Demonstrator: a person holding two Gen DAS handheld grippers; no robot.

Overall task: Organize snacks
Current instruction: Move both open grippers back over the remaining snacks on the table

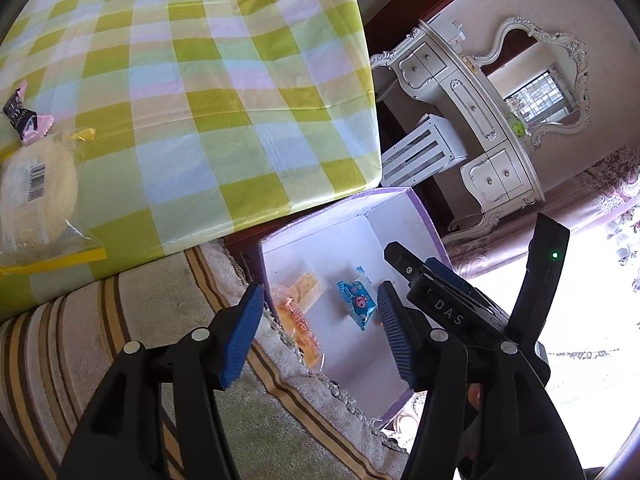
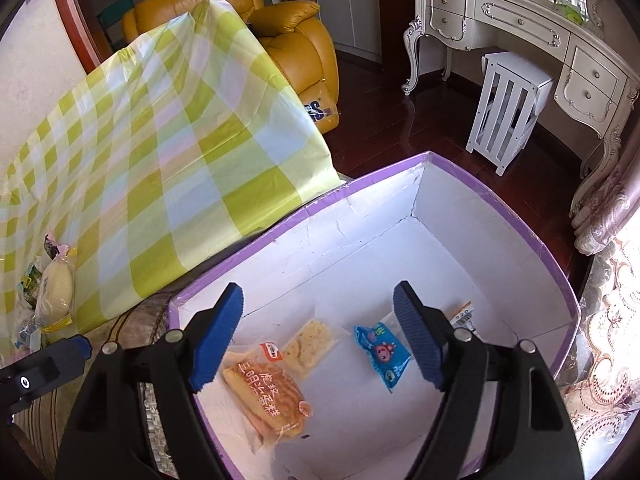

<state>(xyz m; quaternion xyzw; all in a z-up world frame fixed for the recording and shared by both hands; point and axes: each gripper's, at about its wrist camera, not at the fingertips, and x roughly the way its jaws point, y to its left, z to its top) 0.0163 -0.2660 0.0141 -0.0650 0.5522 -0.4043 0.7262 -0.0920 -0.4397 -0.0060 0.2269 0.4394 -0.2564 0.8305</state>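
Note:
A purple-rimmed white box stands beside the checked table; it also shows in the left wrist view. Inside lie an orange sandwich-cake packet, a pale snack packet, a blue snack packet and a white packet partly hidden by a finger. My right gripper is open and empty above the box. My left gripper is open and empty over the box's near edge. A round white bun in clear wrap and a pink-black packet lie on the table.
The table carries a green checked cloth. A striped towel-covered surface lies in front of it. A yellow armchair, a white dresser and a white slatted stool stand on the dark wood floor. More packets lie by the bun.

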